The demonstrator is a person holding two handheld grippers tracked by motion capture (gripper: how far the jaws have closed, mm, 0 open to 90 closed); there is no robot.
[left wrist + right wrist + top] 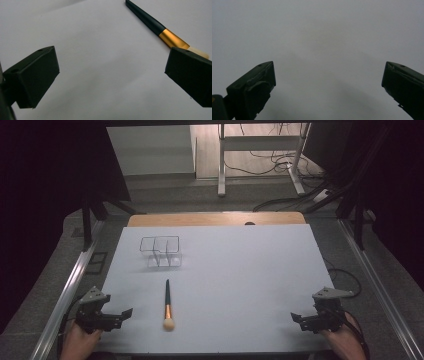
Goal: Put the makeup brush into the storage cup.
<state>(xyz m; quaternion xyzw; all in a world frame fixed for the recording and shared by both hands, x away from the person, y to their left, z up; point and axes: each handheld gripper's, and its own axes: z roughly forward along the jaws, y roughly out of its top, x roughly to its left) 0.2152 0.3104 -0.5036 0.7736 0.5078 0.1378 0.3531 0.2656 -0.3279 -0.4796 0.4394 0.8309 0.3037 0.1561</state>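
Observation:
A makeup brush (167,304) with a dark green handle, gold ferrule and pale bristles lies on the white table (240,270), bristles toward the front edge. In the left gripper view the brush (155,25) runs from the top to behind the right jaw. A clear plastic organiser (161,251) with compartments stands farther back, left of centre. My left gripper (125,314) rests at the front left corner, open and holding nothing, left of the brush. At the front right corner my right gripper (296,318) is open over bare table (324,50).
A wooden strip (215,218) borders the table's far edge. Metal rails (70,285) run along both sides. Beyond the table are desk legs (221,165) and loose cables (280,162) on the floor.

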